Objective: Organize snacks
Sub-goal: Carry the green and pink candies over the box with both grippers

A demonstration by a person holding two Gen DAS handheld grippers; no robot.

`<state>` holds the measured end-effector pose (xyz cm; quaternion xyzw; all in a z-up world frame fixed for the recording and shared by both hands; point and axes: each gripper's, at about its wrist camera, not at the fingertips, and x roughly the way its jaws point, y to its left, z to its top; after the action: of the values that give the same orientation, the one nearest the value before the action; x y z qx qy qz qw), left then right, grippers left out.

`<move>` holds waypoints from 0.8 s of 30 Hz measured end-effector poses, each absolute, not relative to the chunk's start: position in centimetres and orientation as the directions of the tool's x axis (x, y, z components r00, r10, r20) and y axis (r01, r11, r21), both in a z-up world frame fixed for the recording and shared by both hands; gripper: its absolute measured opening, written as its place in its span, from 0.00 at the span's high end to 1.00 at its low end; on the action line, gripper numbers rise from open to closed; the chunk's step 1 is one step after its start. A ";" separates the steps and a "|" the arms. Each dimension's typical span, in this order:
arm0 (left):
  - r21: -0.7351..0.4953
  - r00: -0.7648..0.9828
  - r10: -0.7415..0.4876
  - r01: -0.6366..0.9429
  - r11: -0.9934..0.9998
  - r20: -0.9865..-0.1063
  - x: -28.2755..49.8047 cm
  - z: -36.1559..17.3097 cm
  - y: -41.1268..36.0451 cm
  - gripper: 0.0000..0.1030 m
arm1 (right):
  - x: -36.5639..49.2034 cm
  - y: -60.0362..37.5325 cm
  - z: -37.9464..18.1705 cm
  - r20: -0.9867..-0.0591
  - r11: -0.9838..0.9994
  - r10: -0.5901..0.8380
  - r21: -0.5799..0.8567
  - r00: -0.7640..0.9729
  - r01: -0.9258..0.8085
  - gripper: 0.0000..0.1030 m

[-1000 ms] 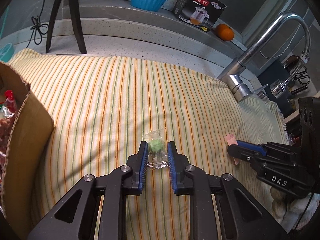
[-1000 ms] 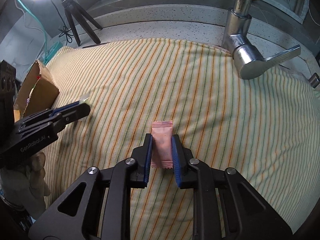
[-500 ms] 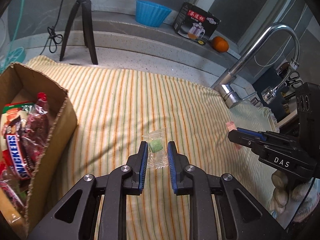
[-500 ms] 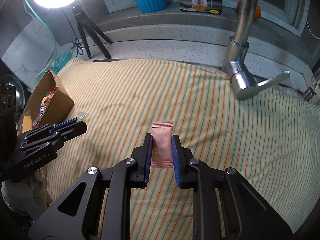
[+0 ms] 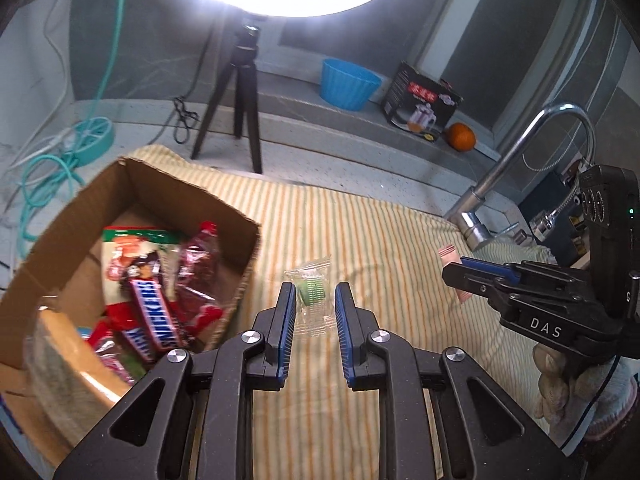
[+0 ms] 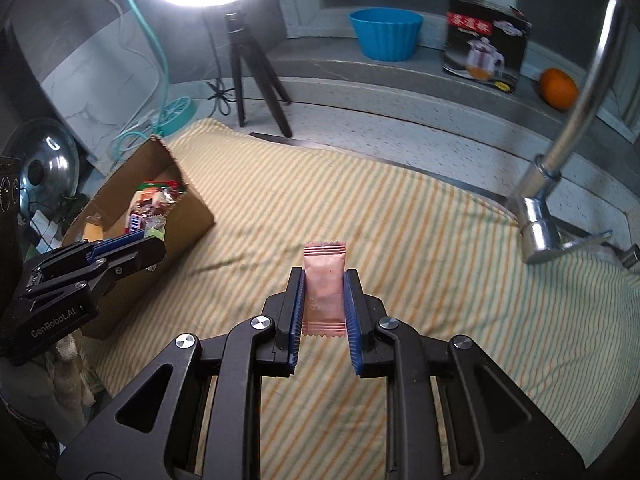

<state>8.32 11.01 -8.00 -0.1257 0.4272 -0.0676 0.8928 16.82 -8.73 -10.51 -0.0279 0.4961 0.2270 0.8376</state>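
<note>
My left gripper (image 5: 315, 295) is shut on a clear-wrapped green candy (image 5: 311, 295) and holds it in the air over the striped cloth (image 5: 360, 240), just right of the cardboard box (image 5: 240, 280) of snacks. My right gripper (image 6: 323, 284) is shut on a pink snack packet (image 6: 324, 284), raised above the cloth (image 6: 400, 220). The box (image 6: 188, 220) lies to its left, with the left gripper (image 6: 148, 240) beside it. The right gripper (image 5: 456, 268) shows at the right of the left wrist view.
The box holds a Snickers bar (image 5: 154, 316) and red wrappers. A ring light on a tripod (image 5: 244, 92) stands behind the cloth. A chrome faucet (image 6: 560, 152) rises at right. A blue bowl (image 6: 386, 34), a black carton (image 6: 486, 42) and an orange (image 6: 558, 88) sit on the back ledge.
Both grippers have risen off the cloth with their snacks. The left one has moved left toward the box, which now shows its contents.
</note>
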 end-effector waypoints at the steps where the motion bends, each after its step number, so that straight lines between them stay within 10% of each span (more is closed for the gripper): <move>1: -0.281 0.631 -0.222 0.007 0.960 -0.743 8.1 -7.8 11.4 0.82 | 16.8 -8.0 -10.3 -0.841 0.889 0.359 0.177 0.405 -0.421 0.81; 24: -0.258 0.680 0.007 -0.287 0.922 -0.733 2.2 -6.5 24.6 0.82 | 16.2 8.7 -8.0 -0.809 0.698 0.502 0.169 0.307 -0.696 0.81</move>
<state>2.19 24.63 -6.51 -0.1791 0.3914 0.0818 0.8989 16.21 8.72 -8.00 -0.1064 0.4549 0.3737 0.8013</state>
